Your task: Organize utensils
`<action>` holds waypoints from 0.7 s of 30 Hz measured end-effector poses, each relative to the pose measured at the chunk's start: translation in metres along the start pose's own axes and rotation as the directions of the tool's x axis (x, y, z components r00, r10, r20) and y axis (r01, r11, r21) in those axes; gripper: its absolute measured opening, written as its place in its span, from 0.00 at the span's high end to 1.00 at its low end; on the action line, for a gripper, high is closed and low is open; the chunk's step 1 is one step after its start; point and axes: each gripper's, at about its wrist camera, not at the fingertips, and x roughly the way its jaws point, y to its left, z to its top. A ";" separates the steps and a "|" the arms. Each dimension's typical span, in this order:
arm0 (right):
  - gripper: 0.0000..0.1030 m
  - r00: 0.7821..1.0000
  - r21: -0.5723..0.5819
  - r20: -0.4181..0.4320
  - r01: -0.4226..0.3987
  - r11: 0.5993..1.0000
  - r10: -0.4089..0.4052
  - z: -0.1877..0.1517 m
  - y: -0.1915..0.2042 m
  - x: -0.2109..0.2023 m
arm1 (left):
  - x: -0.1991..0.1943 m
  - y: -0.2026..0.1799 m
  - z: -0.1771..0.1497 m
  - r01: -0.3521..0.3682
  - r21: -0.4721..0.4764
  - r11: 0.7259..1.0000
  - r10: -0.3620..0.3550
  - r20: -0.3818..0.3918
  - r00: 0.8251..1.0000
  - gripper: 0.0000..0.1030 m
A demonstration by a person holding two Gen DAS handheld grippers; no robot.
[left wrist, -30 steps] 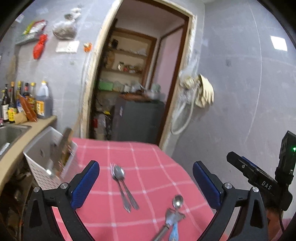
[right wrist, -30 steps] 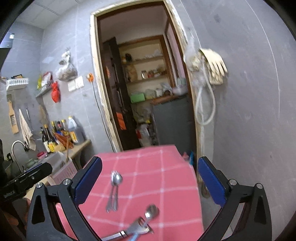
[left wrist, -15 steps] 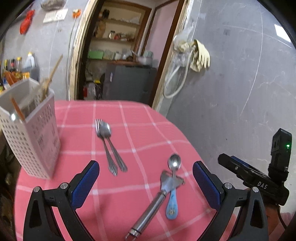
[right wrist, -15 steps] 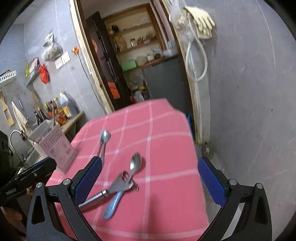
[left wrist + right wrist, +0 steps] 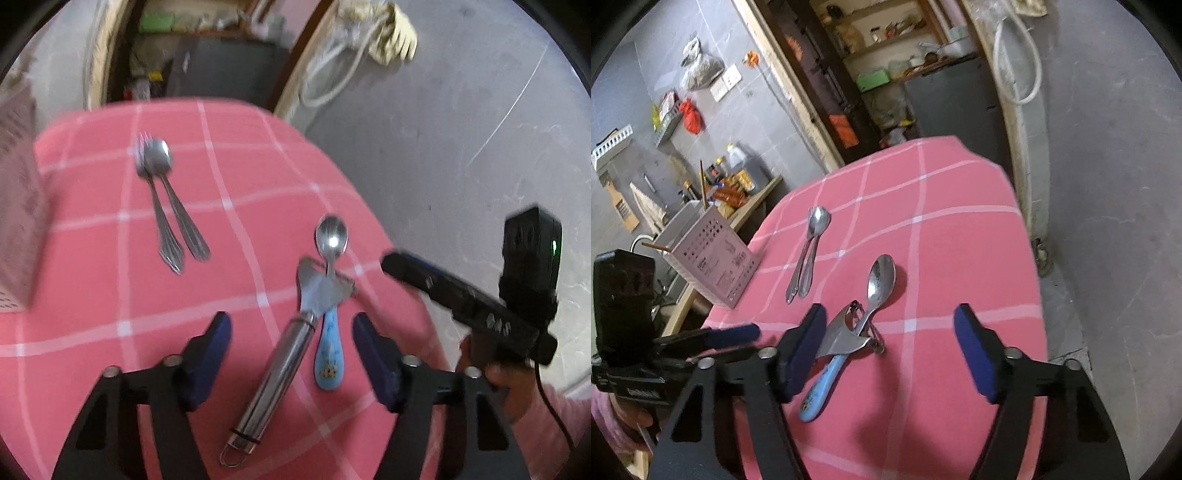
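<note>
Two hand-held grippers hung over the table, which was covered in a pink cloth with white check lines (image 5: 960, 258), and both stood with jaws spread wide and nothing between them. The left hand-held gripper (image 5: 291, 350) was poised straight above the steel peeler with a tubular handle (image 5: 273, 373), its pads flanking that handle and the blue-handled steel spoon (image 5: 330, 302) beside it, probably because the handles offered the easiest pinch. The right hand-held gripper (image 5: 890, 354) hovered at about six o'clock from the same pair, framing them loosely, as if it was waiting its turn.

The spoon's neck lay tucked under the peeler's blade head, so lifting either alone would likely have dragged the other. Toward eleven o'clock of that pair, a plain steel spoon (image 5: 814, 247) rested side by side with a steel fork (image 5: 801, 258), well apart from the tangle. The perforated pale pink utensil holder (image 5: 713, 266) stood at the table's nine o'clock edge, holding what looked like chopsticks, which suggests it was the destination.

Motion blur softened the left wrist view; there the holder was cut off by the frame edge. The fork's tines were mostly hidden behind the spoon bowl. In the right wrist view, the peeler's handle disappeared behind the near blue pad.
</note>
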 end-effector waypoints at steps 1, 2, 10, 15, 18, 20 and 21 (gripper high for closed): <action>0.46 1.000 -0.002 -0.019 -0.016 1.000 0.016 0.004 -0.001 0.008 | 0.005 0.001 0.000 0.002 -0.003 1.000 -0.002 -0.029 1.000 0.46; 0.49 0.999 -0.003 -0.029 -0.021 1.000 0.020 0.006 -0.002 0.012 | 0.008 0.002 -0.001 0.001 -0.001 1.000 -0.001 -0.044 0.999 0.49; 0.71 0.984 -0.053 -0.138 -0.118 0.992 0.110 0.026 -0.002 0.056 | 0.024 -0.004 -0.005 -0.006 0.069 0.998 0.016 -0.146 0.989 0.67; 0.85 0.979 -0.066 -0.160 -0.138 0.988 0.126 0.031 -0.001 0.067 | 0.026 -0.003 -0.003 -0.004 0.093 0.996 0.019 -0.166 0.986 0.74; 0.91 0.977 -0.060 -0.165 -0.148 0.987 0.137 0.033 -0.001 0.068 | 0.028 -0.004 0.000 -0.006 0.107 0.994 0.025 -0.177 0.984 0.75; 0.95 0.975 -0.066 -0.167 -0.161 0.985 0.148 0.034 -0.001 0.067 | 0.029 -0.005 0.002 0.001 0.112 0.994 0.020 -0.187 0.982 0.76; 0.95 0.976 -0.076 -0.164 -0.156 0.985 0.141 0.034 0.002 0.067 | 0.029 -0.005 0.002 0.007 0.114 0.993 0.015 -0.193 0.981 0.76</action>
